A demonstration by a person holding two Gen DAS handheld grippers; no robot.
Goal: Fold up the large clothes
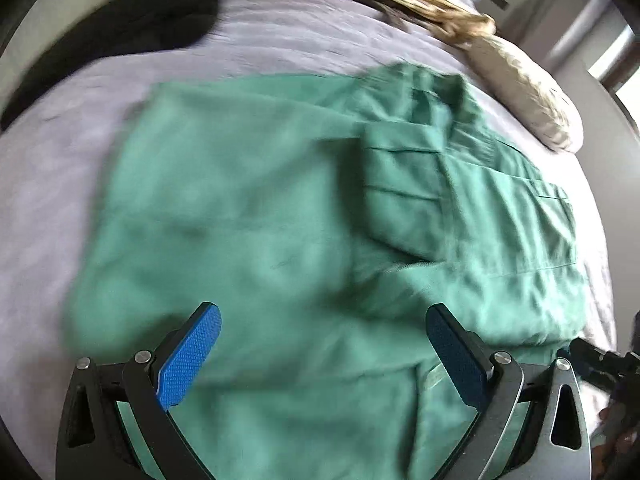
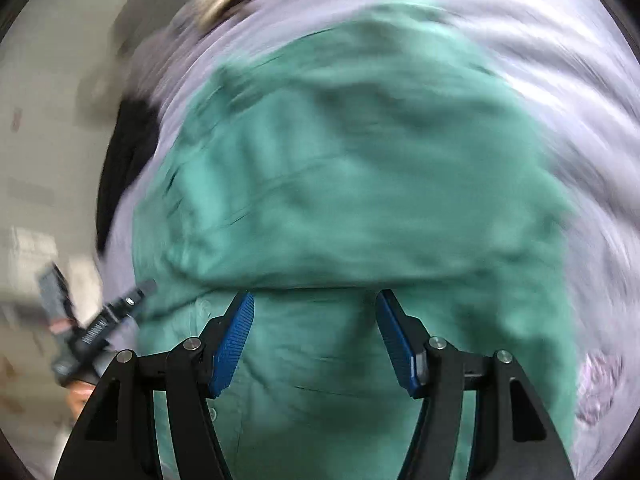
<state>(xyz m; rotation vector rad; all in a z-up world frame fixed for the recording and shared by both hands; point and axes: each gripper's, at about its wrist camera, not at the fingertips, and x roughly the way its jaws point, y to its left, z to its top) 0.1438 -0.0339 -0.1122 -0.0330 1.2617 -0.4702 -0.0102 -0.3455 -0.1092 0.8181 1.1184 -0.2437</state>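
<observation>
I am holding my left gripper (image 1: 324, 350) and right gripper (image 2: 314, 336) wide apart-jawed, gripping nothing, above the green cotton shirt (image 1: 280, 208) lying partly folded on the bed's lilac quilted cover (image 1: 280, 36). I am risking a bunched fold if I pinch one layer only. A black garment (image 1: 132, 20) and beige pillow (image 1: 528, 96) are lying beyond.

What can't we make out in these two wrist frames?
- Green shirt: near hem cut off by the bottom edge and the left tongs in the left wrist view.
- Same shirt in the right wrist view: folds and seams smeared by motion blur.
- Black garment: type unclear, cropped by the fisheye rim.
- Tan bedding: blurred, partly out of frame.
- Right tongs: open; contact with the cloth unclear.
</observation>
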